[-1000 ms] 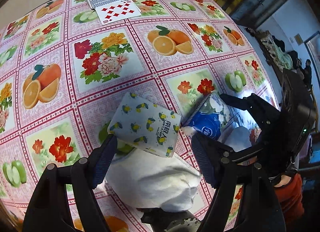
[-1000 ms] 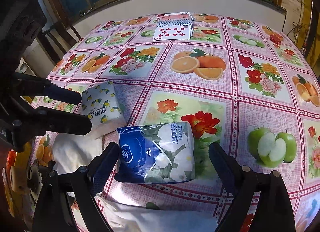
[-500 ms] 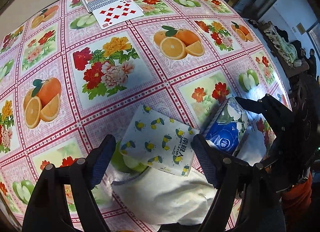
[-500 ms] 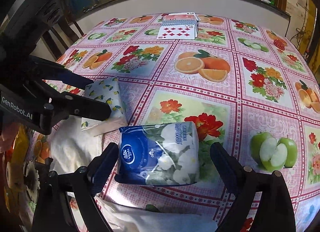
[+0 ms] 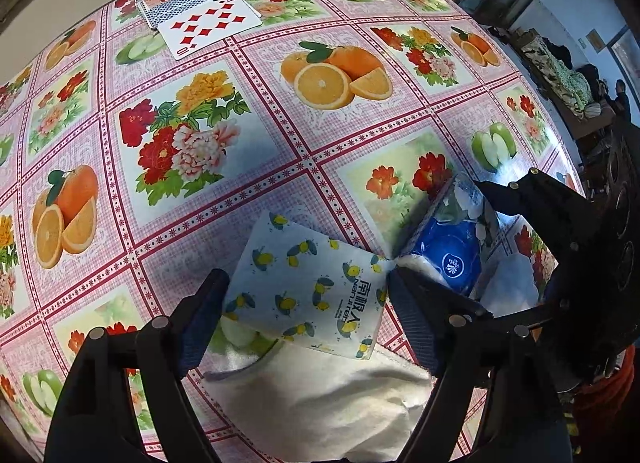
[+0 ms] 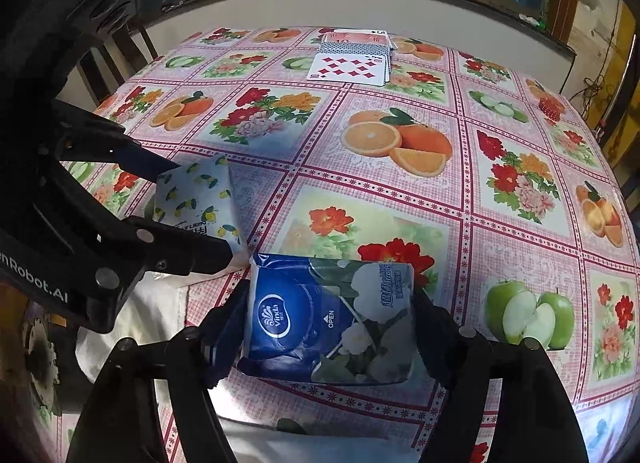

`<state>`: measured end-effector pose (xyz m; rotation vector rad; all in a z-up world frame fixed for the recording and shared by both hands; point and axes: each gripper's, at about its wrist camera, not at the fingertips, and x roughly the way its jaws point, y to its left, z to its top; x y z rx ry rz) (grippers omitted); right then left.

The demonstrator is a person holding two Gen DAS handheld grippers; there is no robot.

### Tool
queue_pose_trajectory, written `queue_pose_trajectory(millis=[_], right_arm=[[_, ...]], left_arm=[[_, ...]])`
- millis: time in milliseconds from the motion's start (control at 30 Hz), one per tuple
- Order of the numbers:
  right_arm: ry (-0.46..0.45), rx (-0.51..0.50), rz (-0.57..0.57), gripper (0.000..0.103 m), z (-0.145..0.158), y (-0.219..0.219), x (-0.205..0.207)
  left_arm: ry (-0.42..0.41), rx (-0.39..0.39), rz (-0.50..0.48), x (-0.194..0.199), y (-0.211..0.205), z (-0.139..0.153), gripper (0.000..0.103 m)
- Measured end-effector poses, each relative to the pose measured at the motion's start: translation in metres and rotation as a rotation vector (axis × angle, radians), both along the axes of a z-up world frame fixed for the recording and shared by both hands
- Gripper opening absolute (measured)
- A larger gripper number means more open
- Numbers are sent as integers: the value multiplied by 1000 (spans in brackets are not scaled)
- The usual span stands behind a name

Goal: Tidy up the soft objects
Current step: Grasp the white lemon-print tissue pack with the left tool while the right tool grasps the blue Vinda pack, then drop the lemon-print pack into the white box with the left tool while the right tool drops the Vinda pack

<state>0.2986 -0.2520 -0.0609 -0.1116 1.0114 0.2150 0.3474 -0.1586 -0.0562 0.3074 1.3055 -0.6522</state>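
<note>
On glossy tablecloth (image 5: pixel 248 167) | left gripper (image 5: pixel 304 299) pinches lemon-print pack (image 5: pixel 308 283)

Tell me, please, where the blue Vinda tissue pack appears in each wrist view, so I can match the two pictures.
Left wrist view: the blue Vinda tissue pack is at the right, clamped in the right gripper, beside the lemon-print tissue pack.
Right wrist view: it is at bottom centre, squeezed between the fingers.
Shared landmark: the ten of diamonds card at the table's far end.
</note>
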Motion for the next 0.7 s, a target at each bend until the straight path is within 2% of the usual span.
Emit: queue_pose_trajectory(millis=[133, 267, 400, 567, 700], right_arm=[[4, 47, -19, 75, 3, -11, -9], [-8, 109, -46, 75, 15, -23, -22], [-32, 132, -57, 75, 34, -26, -36], [-70, 173, -31, 75, 67, -15, -65], [-103, 188, 50, 75, 94, 22, -96]], left_arm=[[-5, -8, 39, -2, 15, 6, 75], [18, -70, 83, -1, 32, 15, 74], [-13, -81, 125, -11, 50, 35, 74], [-69, -121, 186, -41, 80, 73, 74], [-125, -152, 243, -86, 125, 109, 74]])
